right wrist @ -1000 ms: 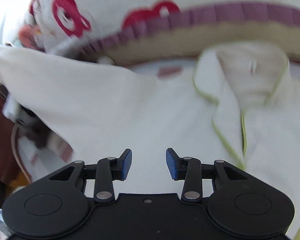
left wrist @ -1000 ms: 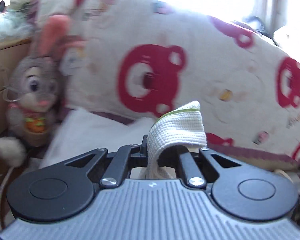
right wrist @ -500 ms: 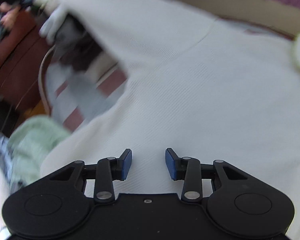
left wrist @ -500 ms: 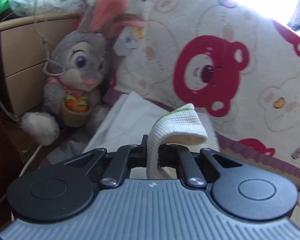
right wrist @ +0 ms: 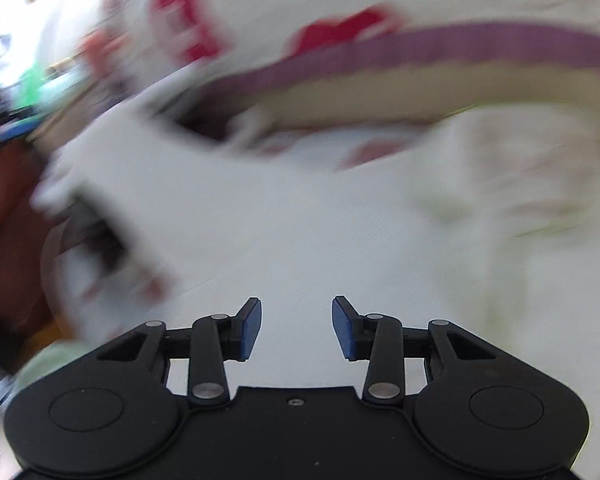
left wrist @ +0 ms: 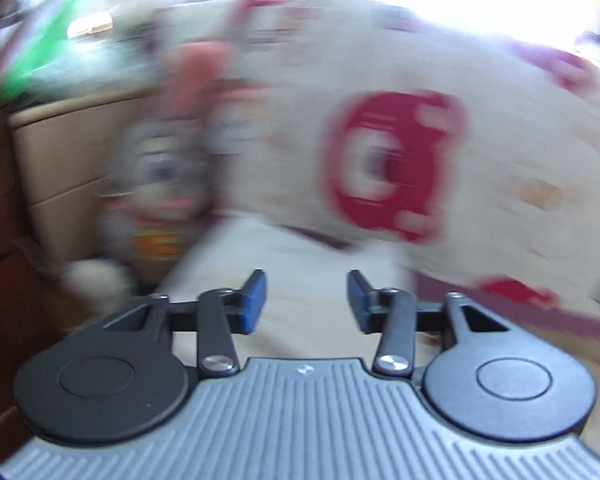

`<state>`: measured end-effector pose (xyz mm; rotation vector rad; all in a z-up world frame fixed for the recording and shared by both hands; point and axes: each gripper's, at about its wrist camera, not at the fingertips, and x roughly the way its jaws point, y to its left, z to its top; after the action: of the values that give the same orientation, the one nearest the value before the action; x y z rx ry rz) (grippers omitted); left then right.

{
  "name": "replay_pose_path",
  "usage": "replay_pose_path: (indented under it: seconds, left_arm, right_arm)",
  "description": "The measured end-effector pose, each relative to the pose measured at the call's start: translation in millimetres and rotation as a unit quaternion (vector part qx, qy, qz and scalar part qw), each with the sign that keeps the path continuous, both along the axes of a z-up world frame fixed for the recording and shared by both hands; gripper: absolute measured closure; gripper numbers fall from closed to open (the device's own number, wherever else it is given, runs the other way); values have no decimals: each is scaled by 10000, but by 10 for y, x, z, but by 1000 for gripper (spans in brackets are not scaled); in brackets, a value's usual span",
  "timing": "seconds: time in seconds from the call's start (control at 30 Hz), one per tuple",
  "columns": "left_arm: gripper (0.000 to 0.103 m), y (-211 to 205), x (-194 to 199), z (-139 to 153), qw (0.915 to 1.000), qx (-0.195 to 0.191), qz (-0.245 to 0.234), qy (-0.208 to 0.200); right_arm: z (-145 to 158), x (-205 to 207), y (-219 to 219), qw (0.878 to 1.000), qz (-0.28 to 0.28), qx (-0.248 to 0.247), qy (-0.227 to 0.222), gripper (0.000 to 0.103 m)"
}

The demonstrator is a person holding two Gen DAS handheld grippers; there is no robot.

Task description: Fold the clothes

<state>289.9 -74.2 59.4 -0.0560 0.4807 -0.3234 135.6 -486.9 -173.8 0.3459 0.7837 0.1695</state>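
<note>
A white ribbed garment (right wrist: 284,224) with thin green trim lies spread on the bed, blurred by motion. My right gripper (right wrist: 296,326) hovers low over its middle, open, nothing between the blue pads. In the left wrist view the same white garment (left wrist: 292,264) lies below and ahead of my left gripper (left wrist: 306,300), which is open and empty above it. A folded-over part with green edging (right wrist: 508,200) shows to the right in the right wrist view.
A cream quilt with red bear prints (left wrist: 400,160) and a purple border (right wrist: 420,52) rises behind the garment. A grey plush rabbit (left wrist: 160,184) sits at the left against a beige drawer unit (left wrist: 60,160). Dark wooden furniture (right wrist: 4,200) stands at left.
My left gripper has opened and let go of the garment's cuff, which has dropped out of its jaws. Both cameras are swinging fast; the right gripper stays open.
</note>
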Motion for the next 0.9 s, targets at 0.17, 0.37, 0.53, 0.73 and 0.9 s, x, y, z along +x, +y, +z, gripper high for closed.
replay_pose_path:
  seconds: [0.17,0.37,0.53,0.73,0.9]
  left_arm:
    - [56,-1133,-197,-458,9848,-181,-1677,425]
    - [57,-2423,-94,-1449,9604,127,-2589,1023]
    - [59,-2794,127,-1977,9606,706,-2272,1437]
    - [58,-2838,341,-2388,9642,1181,-1587,1766]
    - [57,-2711,357,-2448,9660,1350,-1415,1693]
  right_arm:
    - [-38,118,22,9861,30,-1662,50,57]
    - [-278,580,558,9236,1034,-3684,-223,54]
    - [-580,1011,607,8422,1451,-5190,-143,63]
    - [-263,1290,-188,9268,-131,-3754,-22,77]
    - [-160,1317,-1060,9703,-1591,-1723,602,89]
